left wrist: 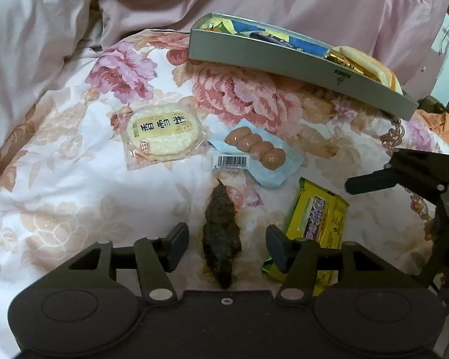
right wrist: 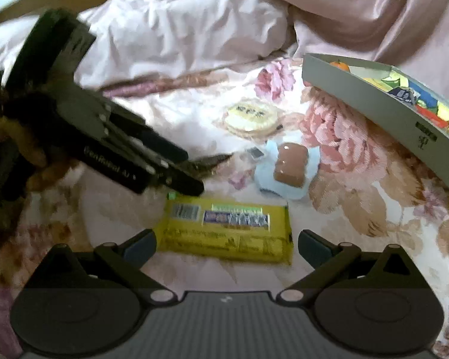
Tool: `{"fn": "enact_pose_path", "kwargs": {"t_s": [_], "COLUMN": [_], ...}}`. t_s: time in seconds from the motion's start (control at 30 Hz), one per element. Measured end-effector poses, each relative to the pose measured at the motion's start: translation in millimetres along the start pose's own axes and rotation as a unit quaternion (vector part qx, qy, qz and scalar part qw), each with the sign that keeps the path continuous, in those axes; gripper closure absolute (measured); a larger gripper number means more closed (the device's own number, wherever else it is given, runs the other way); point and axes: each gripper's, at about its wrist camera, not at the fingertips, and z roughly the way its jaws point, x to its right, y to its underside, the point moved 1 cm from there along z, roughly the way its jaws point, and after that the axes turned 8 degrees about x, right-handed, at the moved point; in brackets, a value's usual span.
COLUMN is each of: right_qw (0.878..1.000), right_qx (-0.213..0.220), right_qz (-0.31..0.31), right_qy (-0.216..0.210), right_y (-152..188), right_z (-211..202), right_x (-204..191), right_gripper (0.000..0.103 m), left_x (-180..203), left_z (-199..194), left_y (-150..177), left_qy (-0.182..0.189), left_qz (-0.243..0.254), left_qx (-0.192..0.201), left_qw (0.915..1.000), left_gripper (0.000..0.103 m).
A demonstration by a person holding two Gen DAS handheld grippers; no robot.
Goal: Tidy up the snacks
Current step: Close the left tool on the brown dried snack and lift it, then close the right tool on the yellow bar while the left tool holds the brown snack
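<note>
- Left gripper (left wrist: 227,245): jaws apart, straddling the dark snack packet (left wrist: 221,233) on the floral bedspread (left wrist: 60,179).
- Right gripper (right wrist: 227,246): jaws apart, flanking the yellow snack bar (right wrist: 227,233).
- Grey box (left wrist: 284,59): holds sorted snacks, beyond both.

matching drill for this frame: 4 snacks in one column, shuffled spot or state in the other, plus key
Things:
1. dark snack
2. yellow packet
3. round rice cracker
4. sausage links

Places or states:
A. on a light blue wrapper, beside a barcode label
B. between the open fingers of the left gripper
C. farthest left of the loose snacks in the left wrist view, sealed in clear plastic
D. flat on the floral bedspread, in front of the open right gripper

Pairs: 1-B, 2-D, 3-C, 4-A
</note>
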Motion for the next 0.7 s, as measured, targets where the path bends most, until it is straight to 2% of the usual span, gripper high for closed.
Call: {"fn": "enact_pose_path", "kwargs": {"t_s": [0.1, 0.3, 0.47, 0.53, 0.57, 0.7], "right_qw": [0.999, 0.995, 0.986, 0.982, 0.980, 0.981], "right_qx": [0.013, 0.021, -0.012, -0.040, -0.055, -0.082], "right_qz": [0.017, -0.014, -0.015, -0.023, -0.031, -0.057], "right_qy": [-0.033, -0.096, -0.163, -0.183, -0.189, -0.165], "right_y": [-2.9, -17.3, -21.0, -18.6, -16.1, -10.0], "right_z": [4.4, 20.9, 39.5, 42.2, 42.8, 37.2], "right_x": [10.7, 19.6, 24.0, 22.5, 20.6, 14.8], "right_gripper": [0.001, 0.001, 0.001, 0.001, 0.001, 0.001], "left_x": [-2.3, -1.0, -7.1, -8.4, -9.1, -8.9], "left_z": [-1.8, -1.5, -0.3, 0.4, 1.0, 1.7], "left_y": [2.3, 2.2, 0.0, -1.2, -1.8, -2.3], "left_qy": [0.009, 0.012, 0.017, 0.019, 0.019, 0.019], "left_qz": [0.000, 0.020, 0.010, 0.005, 0.003, 0.000], "left_qx": [0.007, 0.005, 0.004, 0.004, 0.004, 0.007], "left_qw": [0.9999, 0.9997, 0.9998, 0.9998, 0.9998, 0.9998], "left_gripper": [0.043, 0.044, 0.047, 0.047, 0.047, 0.047]}}
